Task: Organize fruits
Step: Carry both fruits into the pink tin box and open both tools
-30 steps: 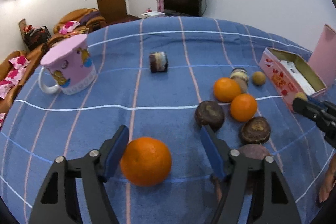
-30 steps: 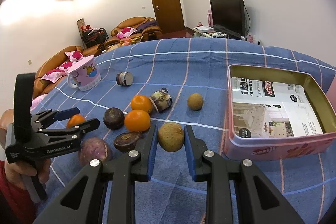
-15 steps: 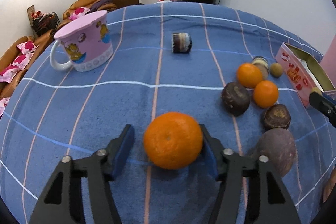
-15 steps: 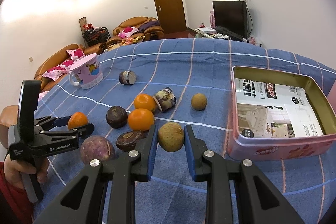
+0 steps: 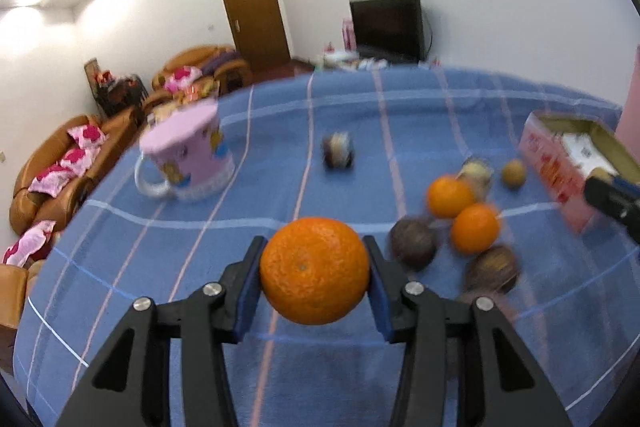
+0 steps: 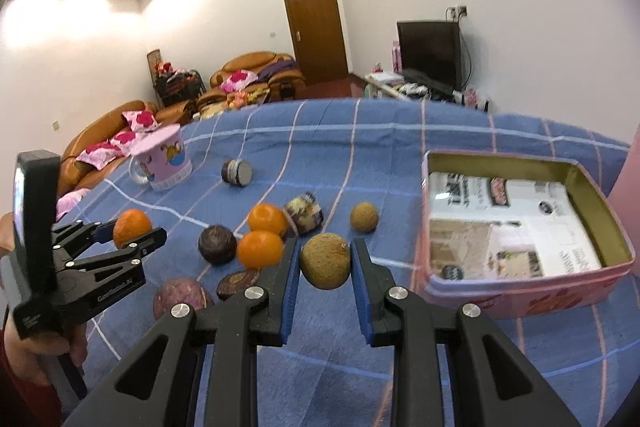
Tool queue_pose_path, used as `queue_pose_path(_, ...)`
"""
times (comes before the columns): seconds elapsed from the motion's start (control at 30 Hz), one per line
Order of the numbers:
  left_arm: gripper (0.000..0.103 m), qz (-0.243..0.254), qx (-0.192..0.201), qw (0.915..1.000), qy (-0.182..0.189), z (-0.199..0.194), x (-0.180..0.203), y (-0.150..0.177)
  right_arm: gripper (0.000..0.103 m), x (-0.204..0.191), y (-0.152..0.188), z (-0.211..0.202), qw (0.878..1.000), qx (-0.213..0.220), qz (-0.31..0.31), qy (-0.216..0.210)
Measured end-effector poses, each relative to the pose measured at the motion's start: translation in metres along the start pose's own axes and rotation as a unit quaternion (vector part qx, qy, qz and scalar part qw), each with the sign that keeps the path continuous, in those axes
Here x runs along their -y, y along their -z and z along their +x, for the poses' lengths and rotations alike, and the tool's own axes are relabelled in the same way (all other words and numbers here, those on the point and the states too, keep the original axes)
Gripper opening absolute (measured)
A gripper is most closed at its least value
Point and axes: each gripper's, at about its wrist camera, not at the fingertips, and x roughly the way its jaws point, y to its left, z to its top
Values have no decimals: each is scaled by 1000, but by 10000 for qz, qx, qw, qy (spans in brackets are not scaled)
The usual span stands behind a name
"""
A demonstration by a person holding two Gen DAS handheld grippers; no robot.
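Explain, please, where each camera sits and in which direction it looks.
Left wrist: on the left gripper, facing over the blue cloth toward the pink mug; its fingers clamp an orange.
Right wrist: on the right gripper, facing the pink tin; its fingers hold a brown fruit; a hand shows.
Both see mug, tin, loose fruit.

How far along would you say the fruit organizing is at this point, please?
Done: nothing yet; the pink tin holds only printed paper. In hand: the left tool, whose jaws have just been closing, grips an orange; the right tool is shut on a brown fruit. Left: two oranges, a small brown fruit and several dark fruits lie on the blue cloth.
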Motion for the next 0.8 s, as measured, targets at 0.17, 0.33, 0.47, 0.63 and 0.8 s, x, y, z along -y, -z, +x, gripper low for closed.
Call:
queue_pose_path(0.17,49,6,560,9983,133,-24,34,-20,27,18,-10,-17,9991,378,127,173)
queue_pose_path(0.33,49,144,660,9969,410,-27,74,-33,27,42,-14,-27,9970,565,159,504)
queue_pose_path(0.47,49,188,677,9957,602,-24,105,-39,27,67,-15,-33,9942,634,127,861)
queue_pose_path(0.63,49,241,653,9945,778,-18,138,-45,27,106,-17,-35,9896,623,241,1274)
queue_pose_path(0.8,49,365,586,9932,940,-13,174,-50,27,138,-16,-35,9849,522,272,1626)
